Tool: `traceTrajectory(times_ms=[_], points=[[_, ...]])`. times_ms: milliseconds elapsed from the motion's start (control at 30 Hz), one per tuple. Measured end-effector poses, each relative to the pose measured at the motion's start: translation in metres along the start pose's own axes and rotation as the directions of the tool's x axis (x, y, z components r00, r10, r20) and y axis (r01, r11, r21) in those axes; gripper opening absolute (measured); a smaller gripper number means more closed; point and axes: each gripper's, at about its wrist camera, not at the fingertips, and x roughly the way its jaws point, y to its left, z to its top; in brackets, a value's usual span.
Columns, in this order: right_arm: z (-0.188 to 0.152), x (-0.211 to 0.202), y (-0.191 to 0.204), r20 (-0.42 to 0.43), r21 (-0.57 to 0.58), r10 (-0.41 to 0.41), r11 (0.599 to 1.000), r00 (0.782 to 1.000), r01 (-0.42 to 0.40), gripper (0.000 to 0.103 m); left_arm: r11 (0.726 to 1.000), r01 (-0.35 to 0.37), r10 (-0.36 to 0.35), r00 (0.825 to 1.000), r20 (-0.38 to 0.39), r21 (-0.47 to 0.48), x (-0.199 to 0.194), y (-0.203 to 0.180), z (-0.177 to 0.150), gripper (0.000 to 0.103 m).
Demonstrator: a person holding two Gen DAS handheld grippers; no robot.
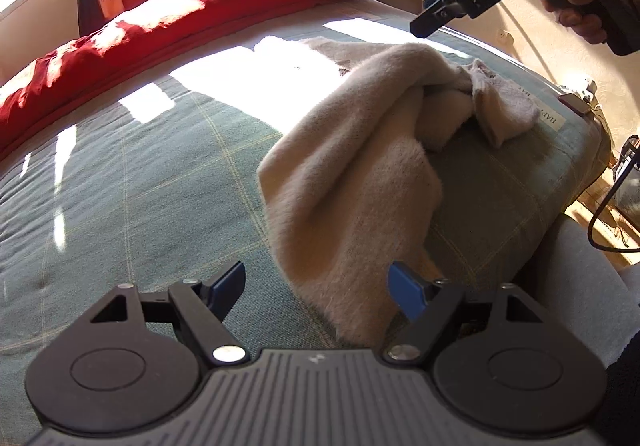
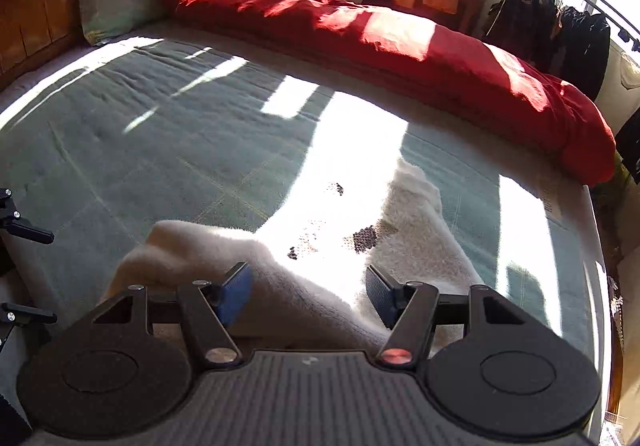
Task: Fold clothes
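Green bedspread (image 1: 140, 173), cream garment (image 1: 352, 185) crumpled lengthwise away from camera, both grippers wide, empty.

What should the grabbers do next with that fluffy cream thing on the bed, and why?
Probably lower the left gripper and close its jaws on the near corner of the cream garment. The garment lies crumpled and bunched on the green bedcover, both grippers are open and empty, and that corner sits right between the left jaws.
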Motion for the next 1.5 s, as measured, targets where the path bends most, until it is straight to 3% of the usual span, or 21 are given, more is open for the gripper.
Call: traceTrajectory(times_ms=[167,267,467,600,767,833,900,1000,1167,1333,1500], points=[[0.025,0.043,0.033,-0.106,-0.111,0.028,0.993,0.994,-0.04,0.068,0.999,0.005,-0.005,1.0,0.001,-0.054,-0.001,0.019,-0.016,0.079],[0.026,0.066,0.041,-0.18,-0.115,0.052,0.991,0.982,-0.073,0.069,0.996,0.01,-0.01,1.0,0.007,-0.085,0.001,0.03,-0.023,0.079],[0.027,0.096,0.05,-0.312,-0.057,0.222,0.966,0.924,-0.251,0.072,0.991,0.001,-0.001,1.0,0.002,-0.135,0.009,0.046,-0.031,0.079],[0.031,0.096,0.072,-0.357,-0.165,0.272,0.923,0.893,-0.347,0.072,0.988,0.012,-0.012,1.0,0.004,-0.154,0.014,0.052,-0.032,0.079],[0.03,0.115,0.097,-0.413,-0.317,0.194,0.885,0.89,-0.34,0.069,0.99,0.002,-0.004,1.0,-0.007,-0.142,0.018,0.049,-0.033,0.079],[0.025,0.113,0.108,-0.417,-0.426,0.113,0.852,0.902,-0.304,0.049,0.99,-0.001,0.0,1.0,-0.008,-0.138,0.016,0.048,-0.034,0.079],[0.022,0.097,0.113,-0.401,-0.481,0.087,0.827,0.912,-0.291,0.027,0.99,-0.002,0.0,1.0,-0.01,-0.142,0.015,0.048,-0.035,0.079],[0.019,0.07,0.106,-0.366,-0.513,0.05,0.823,0.929,-0.246,0.023,0.99,-0.011,0.009,1.0,-0.015,-0.138,0.015,0.045,-0.033,0.079],[-0.001,0.029,0.091,-0.375,-0.54,-0.007,0.814,0.927,-0.212,0.022,0.996,-0.004,0.004,1.0,0.0,-0.088,0.007,0.028,-0.025,0.079],[-0.042,-0.001,0.065,-0.414,-0.54,-0.098,0.827,0.905,-0.157,0.022,0.999,0.004,-0.003,1.0,0.011,-0.037,0.001,0.007,-0.017,0.079],[-0.088,-0.013,0.029,-0.464,-0.508,-0.184,0.857,0.866,-0.09,0.022,1.0,0.007,-0.008,1.0,0.018,0.027,-0.005,-0.014,-0.008,0.079]])
